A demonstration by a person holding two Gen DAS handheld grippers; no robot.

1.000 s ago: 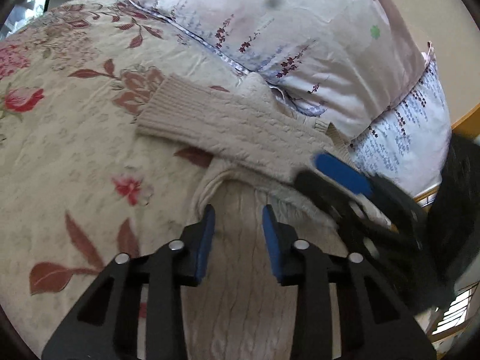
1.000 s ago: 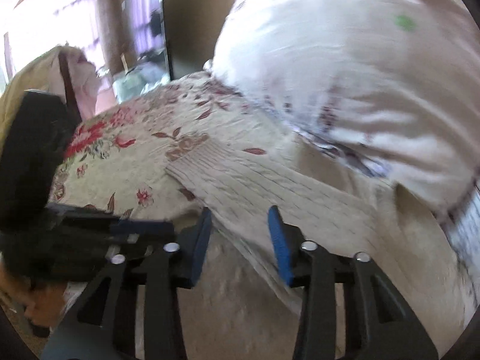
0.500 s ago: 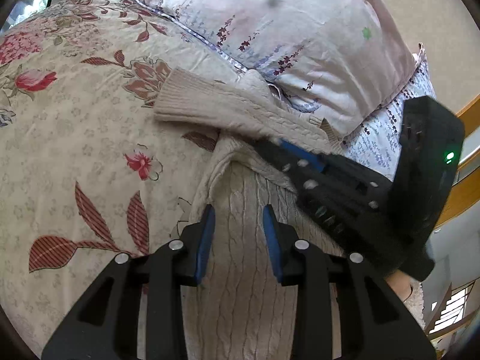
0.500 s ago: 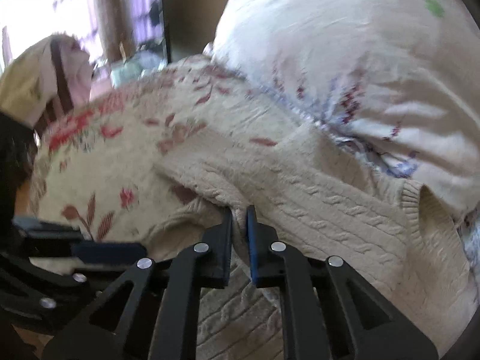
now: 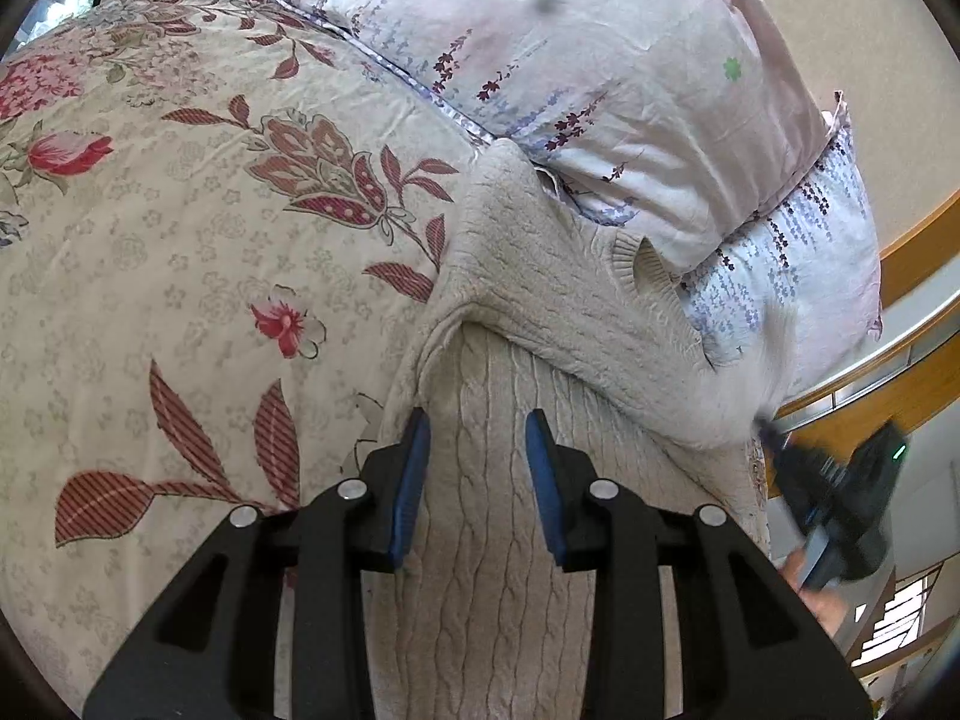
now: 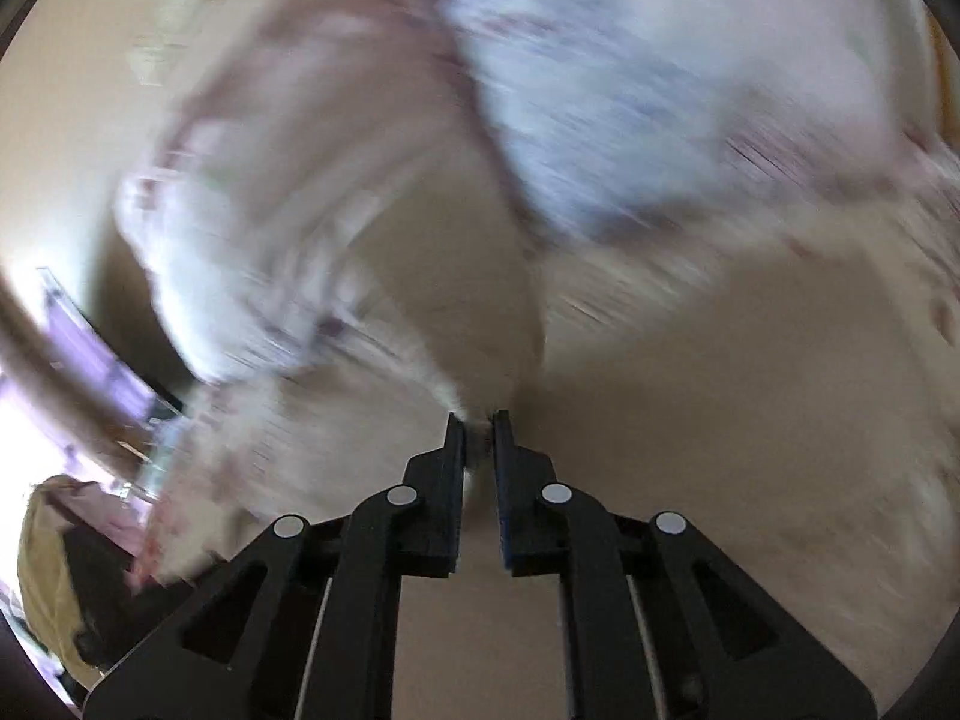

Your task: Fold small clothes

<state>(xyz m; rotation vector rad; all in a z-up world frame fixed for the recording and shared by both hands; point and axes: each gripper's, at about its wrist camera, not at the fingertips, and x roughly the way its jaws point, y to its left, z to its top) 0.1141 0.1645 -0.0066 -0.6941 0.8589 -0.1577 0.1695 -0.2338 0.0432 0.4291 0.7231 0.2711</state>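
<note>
Sleeve fold in progress. Your right gripper (image 6: 477,420) is clamped narrow on the sweater's sleeve (image 6: 480,354); that view is blurred. Your left gripper (image 5: 477,420) hangs wide open over the sweater (image 5: 510,540) body, on the bedspread (image 5: 180,240) below the pillows (image 5: 570,60) at 1 o'clock. Next: lay the sleeve across the body, then release.

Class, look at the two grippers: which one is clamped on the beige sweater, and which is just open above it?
The right gripper is nearly shut, pinching a bit of the sweater. The left gripper is open, with only flat knit showing between its fingers.
</note>
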